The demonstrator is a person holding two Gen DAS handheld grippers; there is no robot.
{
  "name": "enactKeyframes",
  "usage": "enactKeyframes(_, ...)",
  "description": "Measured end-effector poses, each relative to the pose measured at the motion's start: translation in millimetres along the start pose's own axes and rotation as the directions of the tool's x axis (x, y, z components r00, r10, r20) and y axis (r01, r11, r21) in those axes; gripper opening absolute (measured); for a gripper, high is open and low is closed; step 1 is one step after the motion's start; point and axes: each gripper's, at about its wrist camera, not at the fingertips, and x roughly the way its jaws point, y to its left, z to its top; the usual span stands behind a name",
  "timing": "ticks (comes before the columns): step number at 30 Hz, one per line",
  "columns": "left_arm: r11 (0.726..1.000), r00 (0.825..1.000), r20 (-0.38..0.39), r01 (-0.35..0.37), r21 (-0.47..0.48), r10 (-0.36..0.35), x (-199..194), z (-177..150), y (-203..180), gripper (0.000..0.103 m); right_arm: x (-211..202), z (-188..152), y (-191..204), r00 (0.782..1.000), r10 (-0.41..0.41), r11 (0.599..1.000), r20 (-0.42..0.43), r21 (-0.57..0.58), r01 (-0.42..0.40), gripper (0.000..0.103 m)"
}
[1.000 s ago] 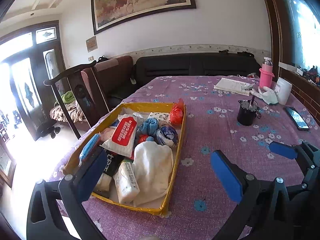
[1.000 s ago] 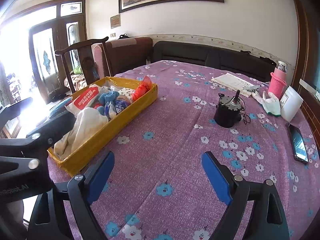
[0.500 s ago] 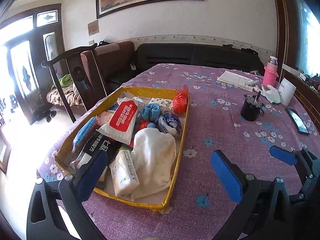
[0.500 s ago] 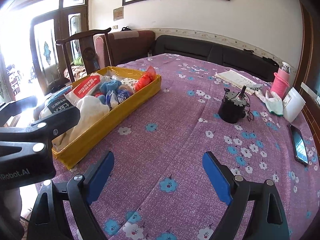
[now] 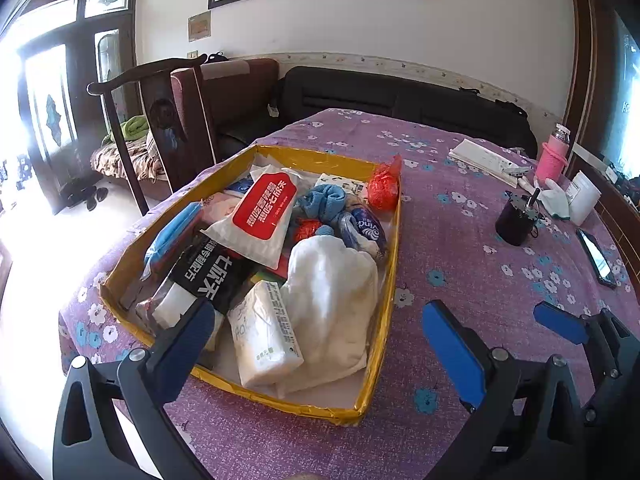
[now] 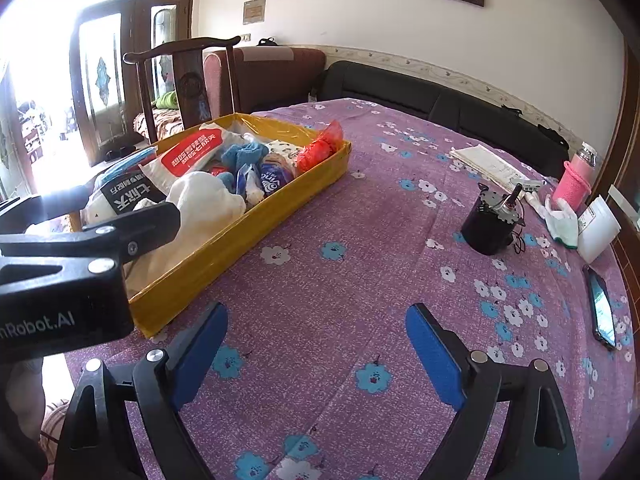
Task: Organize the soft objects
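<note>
A yellow tray (image 5: 394,264) on the purple flowered table holds soft things: a white towel (image 5: 332,300), a white tissue pack (image 5: 266,336), a red-labelled wipes pack (image 5: 260,212), a black pack (image 5: 208,272), a blue cloth (image 5: 324,204) and a red mesh bag (image 5: 382,190). My left gripper (image 5: 320,344) is open and empty, just above the tray's near end. My right gripper (image 6: 316,352) is open and empty over bare tablecloth, right of the tray (image 6: 240,232). The towel (image 6: 200,200) shows there too.
A black cup-like motor (image 6: 490,220) stands mid-table on the right. A phone (image 6: 600,304), a white jar (image 6: 598,228), a pink bottle (image 6: 576,184), white gloves (image 6: 562,220) and a notebook (image 6: 488,166) lie along the far right. A wooden chair (image 5: 156,128) stands behind the tray.
Both grippers have risen and tilted down toward the table. The left gripper now looks more steeply into the tray. Both stay open and empty.
</note>
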Motion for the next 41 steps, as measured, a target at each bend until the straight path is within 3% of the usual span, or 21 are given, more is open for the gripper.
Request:
enactKeyframes(9, 0.999, 1.0, -0.02, 0.009, -0.036, -0.009, 6, 1, 12, 0.103, 9, 4, 4, 0.999, -0.04, 0.999, -0.032, 0.009, 0.04, 0.095)
enactKeyframes(29, 0.994, 0.998, -0.058, -0.021, -0.105, 0.015, 15, 9, 27, 0.103, 12, 9, 13, 0.999, -0.023, 0.999, -0.037, -0.035, 0.021, 0.095)
enactKeyframes(41, 0.996, 0.997, -0.056, -0.058, -0.071, 0.054, 13, 14, 9, 0.103, 7, 5, -11, 1.0, -0.007, 1.0, -0.025, 0.019, 0.007, 0.095)
